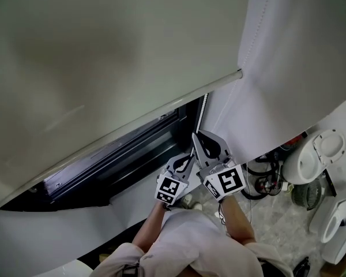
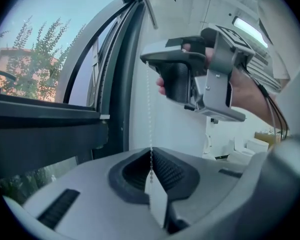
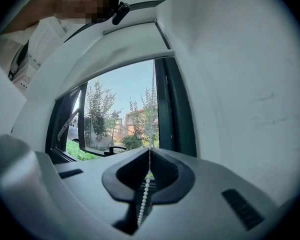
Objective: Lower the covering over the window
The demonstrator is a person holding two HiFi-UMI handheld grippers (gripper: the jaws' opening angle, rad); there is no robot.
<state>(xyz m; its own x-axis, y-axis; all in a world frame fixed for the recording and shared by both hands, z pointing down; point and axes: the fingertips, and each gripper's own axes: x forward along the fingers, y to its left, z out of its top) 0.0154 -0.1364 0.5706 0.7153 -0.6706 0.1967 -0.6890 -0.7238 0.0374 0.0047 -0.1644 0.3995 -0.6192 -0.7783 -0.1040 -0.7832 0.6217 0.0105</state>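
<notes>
Head view: the roller blind [image 1: 104, 68] hangs partway down the window [image 1: 124, 160], above both grippers. The left gripper [image 2: 151, 155] and, higher up, the right gripper [image 3: 149, 154] each pinch the bead chain [image 2: 149, 109] with jaws pressed together.

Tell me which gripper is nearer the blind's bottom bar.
Right. The right gripper is shut on the bead chain higher up, closer below the bottom bar; the left gripper grips the same chain just beneath it, farther from the bar.

Two grippers [image 1: 191, 154] [image 1: 195, 137], one blind [image 1: 104, 56], one bead chain [image 2: 150, 109].
</notes>
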